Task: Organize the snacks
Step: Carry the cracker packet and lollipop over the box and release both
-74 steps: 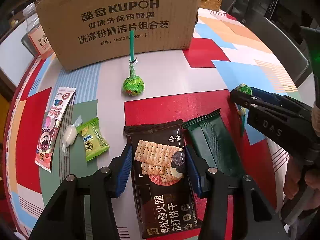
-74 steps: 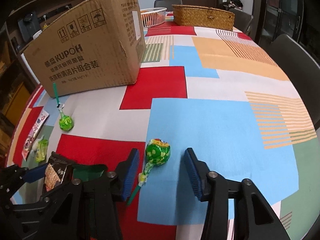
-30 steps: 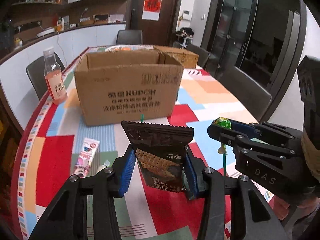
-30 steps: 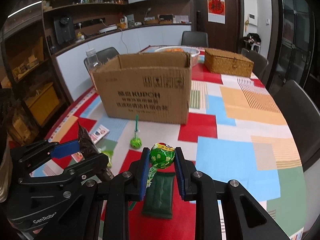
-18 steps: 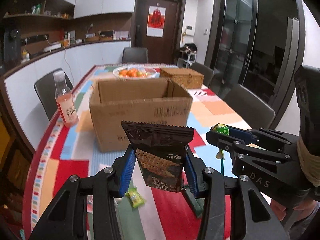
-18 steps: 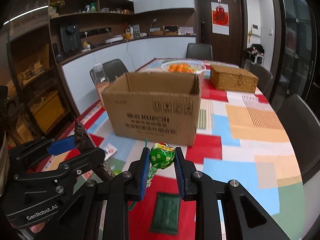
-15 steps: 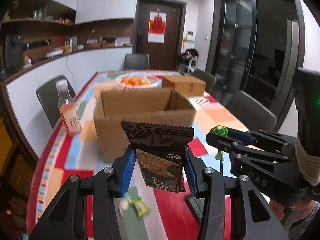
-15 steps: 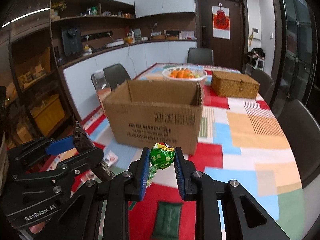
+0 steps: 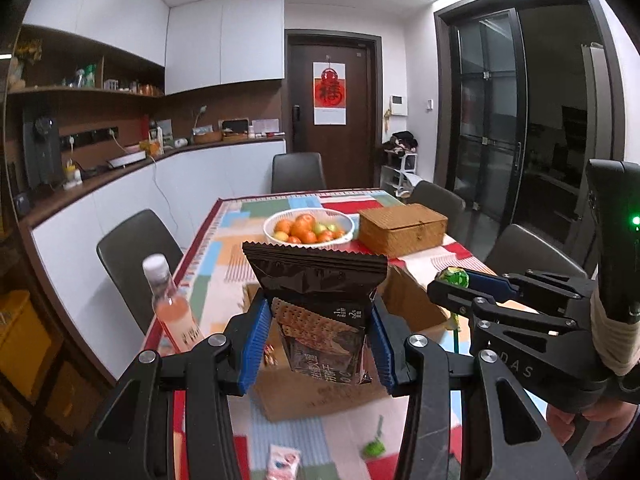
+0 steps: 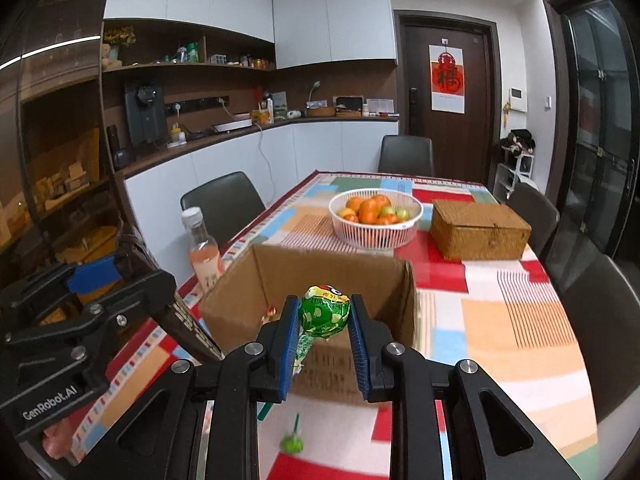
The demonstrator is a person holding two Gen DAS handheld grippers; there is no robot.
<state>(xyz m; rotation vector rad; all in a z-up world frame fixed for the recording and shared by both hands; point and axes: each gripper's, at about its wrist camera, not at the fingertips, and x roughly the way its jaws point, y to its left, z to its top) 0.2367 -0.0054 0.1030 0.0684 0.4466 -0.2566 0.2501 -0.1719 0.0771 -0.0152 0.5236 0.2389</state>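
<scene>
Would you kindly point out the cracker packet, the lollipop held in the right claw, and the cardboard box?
cracker packet [image 9: 316, 280], left wrist view, dark upper panel.
lollipop [image 10: 325, 311], right wrist view, green wrapped head.
cardboard box [image 10: 332, 270], right wrist view, inner back wall.

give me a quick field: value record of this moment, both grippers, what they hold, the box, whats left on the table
left gripper: shut on cracker packet, raised in front of the box
right gripper: shut on green lollipop, raised at the box's near edge
cardboard box: open top, a small item visible inside
left on table: second lollipop, pink-and-white packet
behind box: fruit basket, wicker box, drink bottle
</scene>
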